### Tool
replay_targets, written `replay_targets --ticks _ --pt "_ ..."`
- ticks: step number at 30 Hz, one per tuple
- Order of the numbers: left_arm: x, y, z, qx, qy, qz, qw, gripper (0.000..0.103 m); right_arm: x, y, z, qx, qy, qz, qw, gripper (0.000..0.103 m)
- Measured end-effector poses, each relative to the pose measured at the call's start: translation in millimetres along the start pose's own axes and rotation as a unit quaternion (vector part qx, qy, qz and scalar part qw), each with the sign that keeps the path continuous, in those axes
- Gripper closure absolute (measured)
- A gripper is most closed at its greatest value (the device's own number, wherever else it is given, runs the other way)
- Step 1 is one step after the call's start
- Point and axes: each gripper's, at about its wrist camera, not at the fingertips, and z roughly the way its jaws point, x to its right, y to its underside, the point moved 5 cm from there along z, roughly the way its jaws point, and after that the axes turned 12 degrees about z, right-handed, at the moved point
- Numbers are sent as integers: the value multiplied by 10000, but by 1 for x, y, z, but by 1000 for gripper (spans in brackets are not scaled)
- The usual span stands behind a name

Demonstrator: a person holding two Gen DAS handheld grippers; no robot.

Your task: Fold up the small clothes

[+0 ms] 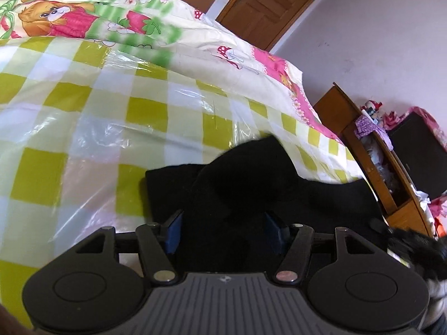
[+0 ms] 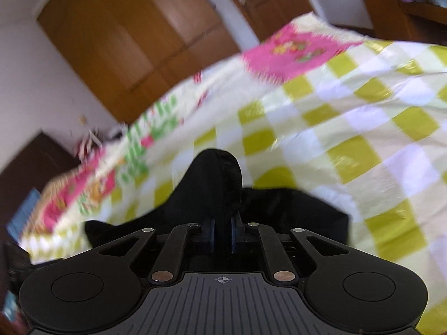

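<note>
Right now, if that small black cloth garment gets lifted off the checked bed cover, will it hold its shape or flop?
Probably flop: the small black cloth garment already bunches into a soft hump where the right gripper pinches it. It looks light, and may slide easily on the shiny plastic-covered checked bed cover.

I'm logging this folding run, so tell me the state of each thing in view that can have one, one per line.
Black garment: on the bed, bunched, one fold raised.
Left claw: open, pads either side of the garment, not pressing.
Right claw: shut on a raised fold of the black garment.
Checked plastic sheet: spread over the bed, wrinkled.
Door: closed.
Wardrobe doors: closed.
</note>
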Motion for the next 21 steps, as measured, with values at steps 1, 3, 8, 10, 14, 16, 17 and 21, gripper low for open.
replay_targets --ticks 1,3,8,10,14,16,17,21 --pt "-1 -1 4 -36 -36 -15 10000 31 8 -1 -6 66 40 141 9999 94" --pt "-5 1 17 -191 -206 3 9996 31 28 2 0 -31 282 319 9991 90" --pt "-12 9 16 -183 -256 -217 9993 31 40 16 16 -206 471 327 9981 76" --pt "-13 10 12 -176 -215 -225 9994 31 33 14 16 -190 276 290 9990 63" --pt "-10 12 18 -206 -415 -111 9989 35 22 10 35 -150 577 28 9982 82" --pt "-7 11 18 -161 -532 36 9984 53 13 8 44 -181 683 -92 9975 92" --pt "-6 11 16 -118 -541 70 9984 58 7 7 45 -151 597 -126 9980 92" --pt "-16 20 7 30 -469 -185 9987 72 -9 1 40 133 345 -287 9989 93"
